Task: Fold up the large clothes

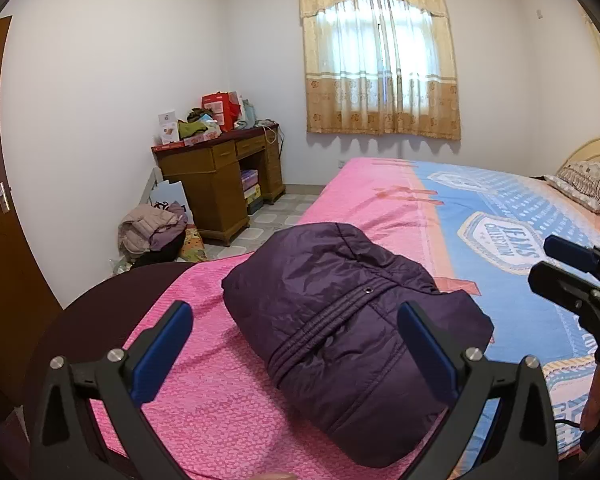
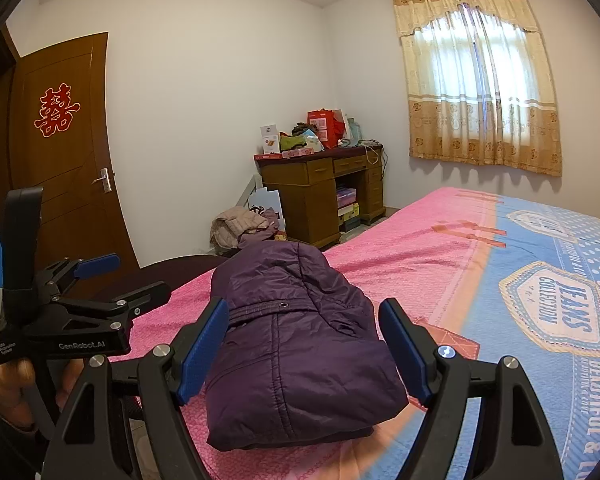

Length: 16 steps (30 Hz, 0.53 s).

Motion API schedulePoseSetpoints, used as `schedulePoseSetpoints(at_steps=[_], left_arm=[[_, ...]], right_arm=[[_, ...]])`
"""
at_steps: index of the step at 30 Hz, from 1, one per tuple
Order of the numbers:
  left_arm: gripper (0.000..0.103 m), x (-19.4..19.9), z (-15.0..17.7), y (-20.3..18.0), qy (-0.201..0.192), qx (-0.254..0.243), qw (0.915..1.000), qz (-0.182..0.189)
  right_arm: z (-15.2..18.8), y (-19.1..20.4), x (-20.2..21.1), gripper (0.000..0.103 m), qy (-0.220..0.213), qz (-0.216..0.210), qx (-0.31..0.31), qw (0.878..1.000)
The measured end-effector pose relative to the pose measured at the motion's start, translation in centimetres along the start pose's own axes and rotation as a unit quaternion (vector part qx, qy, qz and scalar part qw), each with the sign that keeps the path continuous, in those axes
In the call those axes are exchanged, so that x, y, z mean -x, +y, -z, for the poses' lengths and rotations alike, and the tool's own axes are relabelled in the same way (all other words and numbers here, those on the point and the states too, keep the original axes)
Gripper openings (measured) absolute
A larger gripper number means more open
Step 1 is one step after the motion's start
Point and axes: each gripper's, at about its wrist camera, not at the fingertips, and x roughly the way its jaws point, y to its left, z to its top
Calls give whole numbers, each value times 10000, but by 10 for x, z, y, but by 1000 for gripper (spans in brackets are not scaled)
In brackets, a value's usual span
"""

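Observation:
A dark purple padded jacket (image 1: 340, 320) lies folded into a compact bundle on the bed's pink and blue cover (image 1: 440, 216); it also shows in the right wrist view (image 2: 296, 344). My left gripper (image 1: 296, 344) is open and empty, held above the near part of the bundle with its blue pads (image 1: 164, 348) apart. My right gripper (image 2: 304, 348) is open and empty, its jaws spread either side of the jacket's near end. The right gripper shows at the right edge of the left wrist view (image 1: 572, 272), and the left gripper at the left of the right wrist view (image 2: 92, 280).
A wooden desk (image 1: 220, 172) piled with boxes stands in the far corner, with a heap of clothes (image 1: 152, 228) on the floor beside it. A brown door (image 2: 64, 152) is on the left. A curtained window (image 1: 380, 60) is behind the bed. A pillow (image 1: 584, 184) lies at the headboard.

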Motion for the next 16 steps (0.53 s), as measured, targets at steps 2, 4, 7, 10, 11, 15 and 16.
schedulePoseSetpoints(at_steps=[2,4,7,10,11,15,16], left_arm=[[103,-1,0,0,22,-16,10000,-23],[103,-2,0,0,39,-26,10000,-22],[103,-4,0,0,66,-40,10000,-39],[103,-6,1,0,89,-60,9999,-67],[103,-6,2,1,90,-67,9999,-49],[103,-9,4,-2,90,-186,9998,18],[103,-9,4,-3,87,-189,9998,24]], right_arm=[[0,0,0,78,-7,-5,2,10000],[1,0,0,78,-2,-11,5,10000],[1,-1,-1,78,10,-29,14,10000],[1,-1,-3,78,36,-36,19,10000],[2,-1,-3,78,52,-42,16,10000],[3,-2,-5,78,72,-39,16,10000],[3,-2,-5,78,72,-39,16,10000]])
